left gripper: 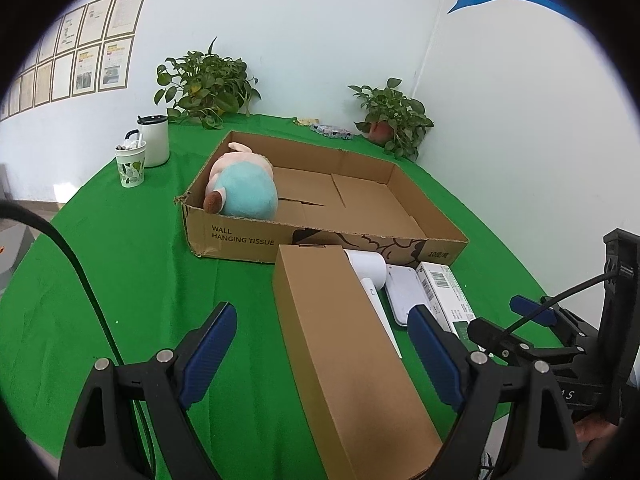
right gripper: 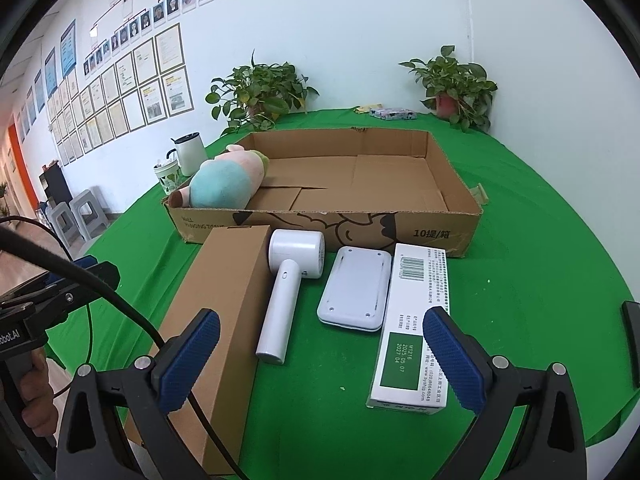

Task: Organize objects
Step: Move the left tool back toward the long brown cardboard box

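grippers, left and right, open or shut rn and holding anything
Left gripper: open, holding nothing; the long brown box lies between its jaws, untouched.
Right gripper: open, holding nothing.

Both views are bright and evenly lit; shadows are soft and faint; focus is sharp in the middle; the fisheye bends straight lines strongly; corners are black.

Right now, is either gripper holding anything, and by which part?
Nothing is held. The left gripper stands open astride the long brown box without pressing it; the right gripper is open and empty.
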Demonstrator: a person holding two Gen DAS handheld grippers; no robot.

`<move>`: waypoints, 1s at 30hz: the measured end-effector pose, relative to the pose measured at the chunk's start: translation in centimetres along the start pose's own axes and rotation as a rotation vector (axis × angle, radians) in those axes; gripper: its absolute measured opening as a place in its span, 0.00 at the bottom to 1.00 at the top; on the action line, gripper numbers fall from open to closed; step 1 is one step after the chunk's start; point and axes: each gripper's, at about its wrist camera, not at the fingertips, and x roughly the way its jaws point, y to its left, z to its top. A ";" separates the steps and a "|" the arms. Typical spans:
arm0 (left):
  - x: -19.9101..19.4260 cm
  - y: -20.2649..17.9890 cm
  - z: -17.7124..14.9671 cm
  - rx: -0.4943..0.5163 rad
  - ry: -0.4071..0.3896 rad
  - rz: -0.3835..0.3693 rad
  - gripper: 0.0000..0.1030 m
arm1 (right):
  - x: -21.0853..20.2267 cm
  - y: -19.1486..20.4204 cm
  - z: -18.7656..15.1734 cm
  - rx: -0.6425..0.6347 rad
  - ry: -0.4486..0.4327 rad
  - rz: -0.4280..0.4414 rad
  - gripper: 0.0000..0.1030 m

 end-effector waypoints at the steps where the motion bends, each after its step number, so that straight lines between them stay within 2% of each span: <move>1: 0.1 0.1 0.0 -0.004 0.003 -0.005 0.84 | 0.1 0.1 0.0 -0.003 0.001 0.001 0.99; 11: 1.1 0.0 -0.1 0.005 0.018 -0.026 0.84 | 0.8 0.5 -0.1 -0.017 0.017 0.014 0.99; 13: 1.5 0.3 -0.2 -0.011 0.040 -0.054 0.83 | 1.1 0.7 -0.2 -0.028 0.034 0.039 0.99; 15: 1.9 1.0 -0.4 -0.040 0.074 -0.101 0.82 | 1.2 1.3 -0.6 -0.056 0.060 0.108 0.99; 20: 3.7 2.6 -1.6 -0.094 0.174 -0.186 0.82 | 0.4 4.9 -2.1 -0.155 0.126 0.366 0.99; 22: 4.7 2.9 -2.2 -0.117 0.211 -0.216 0.82 | 1.4 6.9 -3.1 -0.197 0.174 0.360 0.99; 26: 6.5 3.4 -3.3 -0.152 0.276 -0.266 0.81 | 3.3 9.2 -4.7 -0.277 0.219 0.256 0.99; 27: 7.0 3.5 -3.5 -0.162 0.295 -0.270 0.81 | 3.6 9.2 -4.9 -0.269 0.234 0.260 0.99; 30: 7.6 3.3 -4.1 -0.173 0.332 -0.285 0.69 | 3.9 9.4 -5.4 -0.239 0.267 0.298 0.99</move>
